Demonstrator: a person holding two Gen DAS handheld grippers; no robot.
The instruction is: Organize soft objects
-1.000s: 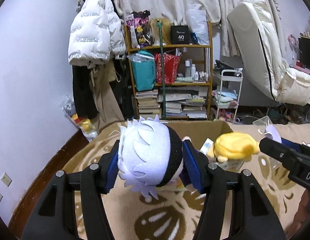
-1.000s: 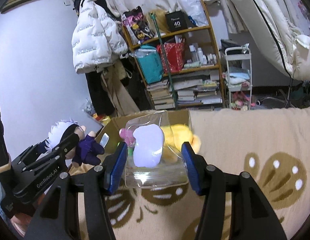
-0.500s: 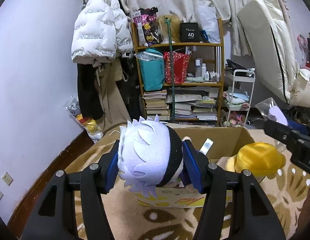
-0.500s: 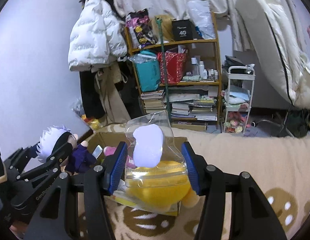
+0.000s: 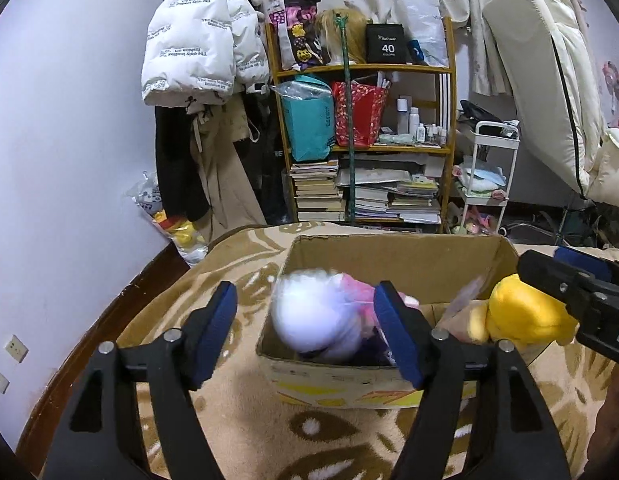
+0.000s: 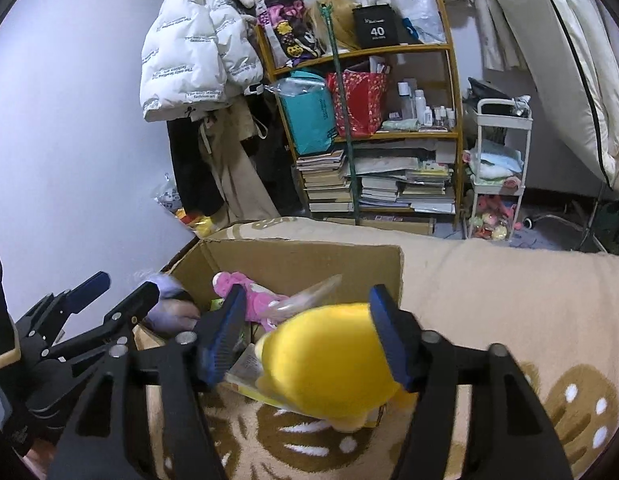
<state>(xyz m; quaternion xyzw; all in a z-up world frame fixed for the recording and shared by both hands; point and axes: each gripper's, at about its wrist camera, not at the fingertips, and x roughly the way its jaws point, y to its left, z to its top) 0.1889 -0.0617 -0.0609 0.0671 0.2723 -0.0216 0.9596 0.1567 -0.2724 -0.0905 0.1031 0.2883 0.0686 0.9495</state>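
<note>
Left tool (image 5: pixel 305 336) has just been opening, jaws clear of the white-haired plush doll (image 5: pixel 317 320) at centre frame, dropping blurred into the cardboard box (image 5: pixel 393 256). Right tool (image 6: pixel 305 336) likewise has just been opening around the yellow plush (image 6: pixel 329 364) at the box's near edge; contact unclear. Both judged light, soft, compressible; grip mid-body.

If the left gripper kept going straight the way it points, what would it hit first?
Most likely the blurred white-haired plush doll between the open left gripper fingers, dropping into the open cardboard box; depth is unclear.
</note>
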